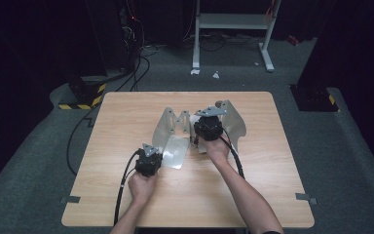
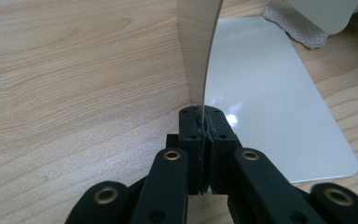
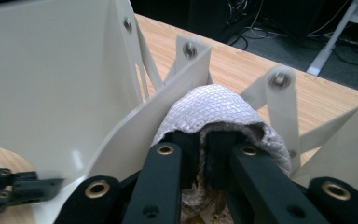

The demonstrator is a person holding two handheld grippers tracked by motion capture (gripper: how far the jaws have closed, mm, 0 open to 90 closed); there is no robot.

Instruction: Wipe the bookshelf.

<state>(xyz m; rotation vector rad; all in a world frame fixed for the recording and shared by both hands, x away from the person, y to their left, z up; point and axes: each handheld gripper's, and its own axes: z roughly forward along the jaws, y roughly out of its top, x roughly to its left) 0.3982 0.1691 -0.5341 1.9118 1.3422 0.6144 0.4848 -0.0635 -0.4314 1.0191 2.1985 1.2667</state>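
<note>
Left tool (image 2: 204, 122) is clenching the edge of a pale hinged folding board (image 1: 175, 141): in the left gripper view its black jaws are pressing together on the thin upright panel (image 2: 196, 51), which is curving up out of the grip. Right of that panel, a flat glossy panel (image 2: 270, 107) of the same board is lying on the desk (image 2: 74, 93).

Right tool (image 3: 204, 154) is grasping a white textured cloth (image 3: 209, 112). In the right gripper view the jaws are sitting nearly closed, with the cloth draping over their tips and bunching below them. Cloth is sitting inside the folding board, between its raised panels; screwed hinge strips (image 3: 279, 107) are standing just behind it.

In the high view, the left tool (image 1: 148, 161) is sitting at the near-left corner of the board, with the left hand (image 1: 141, 187) behind it. Right tool (image 1: 208, 127) is sitting over the middle of the board, between the left wing (image 1: 165, 127) and the right wing (image 1: 234, 119), which are both standing up. Right hand (image 1: 217, 148) is gripping it from the near side. A cable is trailing from each tool back toward the person.

Board is sitting roughly mid-desk (image 1: 126, 117), slightly toward the far side. In the left gripper view a corner of the cloth (image 2: 293, 23) is peeking out at the top right, lying on the desk next to the flat panel.

Beyond the desk, grey carpet floor (image 1: 321, 146), a white metal frame (image 1: 231, 22) and black cables (image 1: 136, 68) are showing in a dark room.
</note>
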